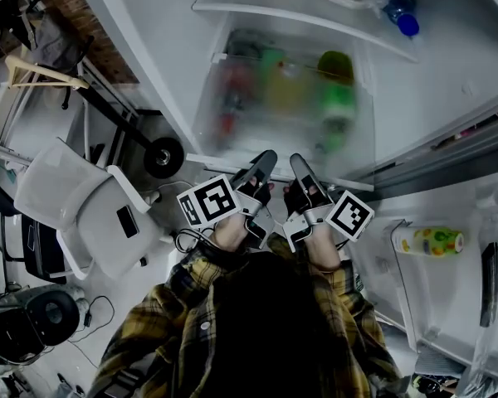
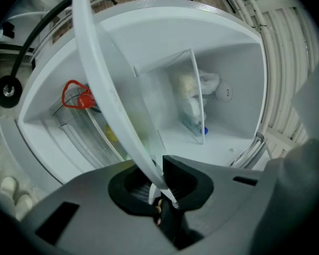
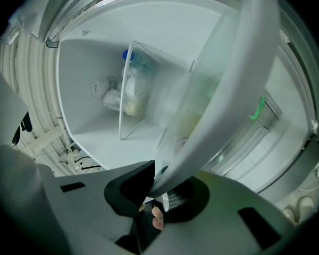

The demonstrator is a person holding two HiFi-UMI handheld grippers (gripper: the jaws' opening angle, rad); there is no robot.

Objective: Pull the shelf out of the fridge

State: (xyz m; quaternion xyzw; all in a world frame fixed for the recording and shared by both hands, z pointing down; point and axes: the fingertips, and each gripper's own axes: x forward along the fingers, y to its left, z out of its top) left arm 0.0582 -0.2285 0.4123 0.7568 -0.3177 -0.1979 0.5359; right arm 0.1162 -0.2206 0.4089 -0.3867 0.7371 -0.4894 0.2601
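The glass shelf point(image 1: 282, 98) with a white front rim sticks out of the open fridge and looks blurred in the head view. My left gripper point(image 1: 266, 159) and right gripper point(image 1: 300, 164) sit side by side at the middle of its front edge, pointing level into the fridge. In the left gripper view the white rim point(image 2: 103, 84) runs down between the jaws of the left gripper point(image 2: 160, 184), which is shut on it. In the right gripper view the rim point(image 3: 228, 78) likewise passes into the right gripper point(image 3: 160, 180), shut on it.
Green and red produce point(image 1: 336, 89) shows through the glass below. A higher shelf point(image 1: 299, 11) carries a blue-capped bottle point(image 1: 407, 25). The open door's bin at right holds a yellow bottle point(image 1: 429, 240). A white chair point(image 1: 83, 206) and a trolley wheel point(image 1: 163, 157) stand at left.
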